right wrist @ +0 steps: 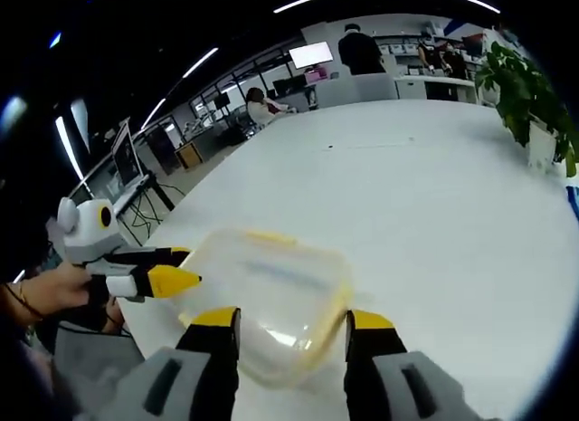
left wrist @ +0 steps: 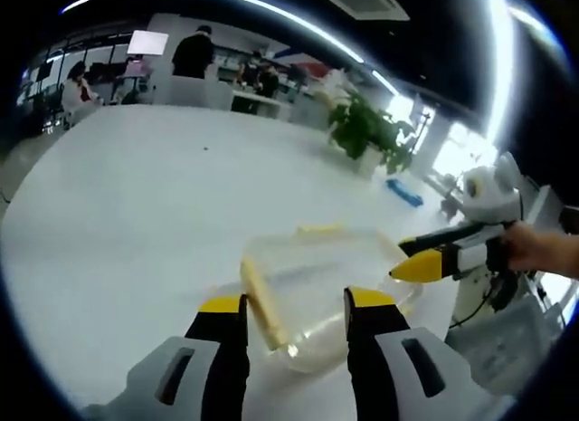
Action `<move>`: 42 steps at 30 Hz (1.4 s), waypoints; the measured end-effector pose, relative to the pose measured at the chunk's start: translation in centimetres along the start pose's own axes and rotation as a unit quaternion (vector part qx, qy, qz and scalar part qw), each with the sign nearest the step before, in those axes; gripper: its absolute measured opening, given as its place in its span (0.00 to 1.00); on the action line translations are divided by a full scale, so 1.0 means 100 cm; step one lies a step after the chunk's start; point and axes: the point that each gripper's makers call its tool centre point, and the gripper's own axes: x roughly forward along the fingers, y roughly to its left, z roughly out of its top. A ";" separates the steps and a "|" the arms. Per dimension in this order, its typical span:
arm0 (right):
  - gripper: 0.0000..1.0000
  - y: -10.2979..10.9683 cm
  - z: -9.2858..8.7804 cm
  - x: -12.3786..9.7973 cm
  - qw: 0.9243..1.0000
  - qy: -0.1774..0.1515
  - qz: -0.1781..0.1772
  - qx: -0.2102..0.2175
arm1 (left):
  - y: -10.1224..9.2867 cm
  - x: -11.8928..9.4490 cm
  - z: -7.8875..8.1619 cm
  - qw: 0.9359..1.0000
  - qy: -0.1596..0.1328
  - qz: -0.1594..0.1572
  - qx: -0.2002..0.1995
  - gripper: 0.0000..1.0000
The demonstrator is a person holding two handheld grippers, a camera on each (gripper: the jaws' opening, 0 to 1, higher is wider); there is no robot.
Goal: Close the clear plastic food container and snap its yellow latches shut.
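White table [left wrist: 136, 213], clear container [right wrist: 267, 294] closed.

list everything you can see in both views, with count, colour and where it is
food container: 1, clear plastic, on the table just ahead of both grippers
latches: yellow, at least two along the container's edges; exact count unclear
table: 1, white, large, under the container
potted plant: 1, green, at the table's far edge
blue item: 1, on the table near the plant, too small to identify
screen: 1, lit white, in the background
people: several, in the background, one dark-clothed standing by the screen
left gripper: 1, yellow-tipped black jaws, open, at the container's near edge
right gripper: 1, yellow-tipped black jaws, open, at the container's opposite edge
hand: 1, holding the left gripper
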 end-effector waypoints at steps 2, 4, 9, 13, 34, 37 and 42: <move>0.44 0.000 0.000 0.000 1.000 -0.001 0.000 0.000 | 0.000 0.000 0.000 1.000 0.000 0.000 0.000 0.40; 0.44 -0.001 0.000 0.001 1.000 -0.002 0.000 0.009 | 0.000 0.000 0.000 1.000 0.000 0.000 0.001 0.40; 0.44 0.000 0.002 0.008 0.999 -0.009 0.004 0.036 | 0.007 0.003 0.004 1.000 -0.007 0.011 -0.003 0.39; 0.45 0.003 0.008 0.016 0.999 -0.015 0.002 0.038 | 0.015 0.004 0.010 1.000 -0.011 0.022 -0.008 0.39; 0.39 -0.001 0.000 -0.002 0.999 -0.004 -0.025 -0.025 | 0.017 -0.023 0.016 0.997 -0.002 0.038 0.063 0.40; 0.38 0.006 0.002 -0.003 0.999 -0.012 -0.021 -0.029 | 0.013 -0.029 0.005 0.997 0.006 0.033 0.066 0.41; 0.38 0.006 0.002 -0.001 1.000 -0.013 -0.020 -0.019 | 0.006 -0.034 -0.001 0.997 0.004 0.027 0.068 0.43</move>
